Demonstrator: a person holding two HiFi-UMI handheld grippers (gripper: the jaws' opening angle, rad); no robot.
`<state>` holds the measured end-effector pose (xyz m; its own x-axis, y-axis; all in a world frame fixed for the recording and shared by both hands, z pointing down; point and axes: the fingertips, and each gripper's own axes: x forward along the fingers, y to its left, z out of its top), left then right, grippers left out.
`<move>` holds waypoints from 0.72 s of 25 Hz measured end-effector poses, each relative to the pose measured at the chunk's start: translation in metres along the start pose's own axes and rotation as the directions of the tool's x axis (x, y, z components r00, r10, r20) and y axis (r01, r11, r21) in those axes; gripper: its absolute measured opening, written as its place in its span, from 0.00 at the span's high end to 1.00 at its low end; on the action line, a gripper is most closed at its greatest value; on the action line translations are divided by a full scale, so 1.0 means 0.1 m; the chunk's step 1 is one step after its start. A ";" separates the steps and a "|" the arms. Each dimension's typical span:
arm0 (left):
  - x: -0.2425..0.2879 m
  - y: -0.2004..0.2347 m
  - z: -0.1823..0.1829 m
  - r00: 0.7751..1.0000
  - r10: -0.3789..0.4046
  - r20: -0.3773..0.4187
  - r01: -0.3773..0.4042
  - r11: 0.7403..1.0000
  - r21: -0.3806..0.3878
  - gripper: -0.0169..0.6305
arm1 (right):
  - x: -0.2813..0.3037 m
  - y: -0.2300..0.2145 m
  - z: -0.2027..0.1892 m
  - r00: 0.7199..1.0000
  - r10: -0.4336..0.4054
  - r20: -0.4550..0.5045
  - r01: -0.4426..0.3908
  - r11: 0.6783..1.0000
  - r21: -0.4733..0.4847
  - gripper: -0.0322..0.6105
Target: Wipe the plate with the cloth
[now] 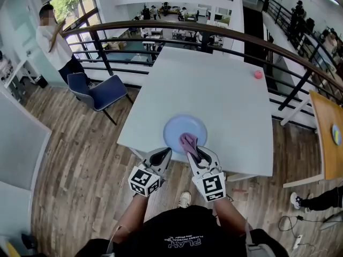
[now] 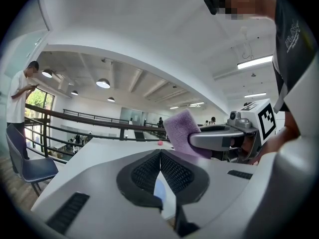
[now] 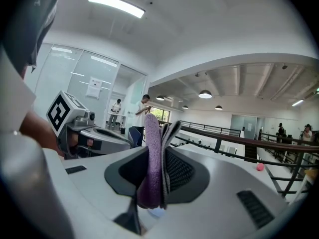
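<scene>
1. far left, off the tabletop (image 1: 225, 95): a blue chair (image 1: 99, 92) on the wood floor (image 1: 80, 159) and a person (image 1: 53, 36) standing further back, both well apart from the work and with no part in it.
2. left gripper (image 1: 165, 154): jaws pressed together on nothing, held at the near edge of the tabletop just left of the plate. judged as kept close enough to steady the plate if needed, yet clear of the cloth's path.
3. plate (image 1: 174, 128): pale blue, lying flat near the front edge of the tabletop, within easy reach of both grippers. pinned by nothing, so probably apt to slide under a hard wipe.
4. cloth (image 1: 187, 141): purple and folded, over the near part of the plate. free end left poking past the jaws, seemingly to offer a soft face for wiping. cannot tell whether touching the plate or just above it.
5. right gripper (image 1: 192, 148): clamped on the cloth, pinching the fold upright between the pads, aimed out over the plate. looks like the start of the wiping step.
6. far right: a small pink ball (image 1: 258, 74) near the far edge of the tabletop, well apart from the plate.
</scene>
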<state>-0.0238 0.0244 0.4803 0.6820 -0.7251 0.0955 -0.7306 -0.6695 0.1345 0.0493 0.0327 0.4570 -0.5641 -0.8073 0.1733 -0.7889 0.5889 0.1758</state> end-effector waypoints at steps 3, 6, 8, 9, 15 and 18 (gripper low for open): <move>0.08 0.09 -0.04 1.000 0.017 -0.023 -0.017 1.000 0.007 0.96 | 0.12 -0.07 0.03 1.000 0.018 0.019 -0.018 0.999 0.027 0.79; 0.16 0.19 -0.04 0.999 0.046 -0.028 -0.046 0.999 0.003 0.96 | 0.22 -0.15 0.05 0.999 0.039 0.035 -0.040 0.999 0.030 0.79; 0.20 0.26 -0.03 0.998 0.058 -0.037 -0.058 0.998 0.006 0.96 | 0.28 -0.20 0.06 0.998 0.043 0.044 -0.044 0.998 0.038 0.79; 0.22 0.30 -0.04 0.997 0.063 -0.042 -0.063 0.998 0.007 0.96 | 0.31 -0.23 0.04 0.998 0.041 0.045 -0.043 0.998 0.046 0.79; 0.29 0.46 0.02 0.995 0.086 -0.043 -0.086 0.996 -0.003 0.96 | 0.43 -0.42 -0.09 0.999 0.024 0.025 -0.026 0.996 0.082 0.79; 0.35 0.51 0.08 0.997 0.080 -0.022 -0.080 0.997 0.002 0.96 | 0.49 -0.48 -0.11 0.999 0.026 0.020 -0.028 0.996 0.085 0.79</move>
<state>-0.0377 -0.0363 0.4826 0.6220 -0.7726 0.1275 -0.7828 -0.6097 0.1243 0.0620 -0.0342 0.4674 -0.5893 -0.7922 0.1585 -0.7908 0.6058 0.0876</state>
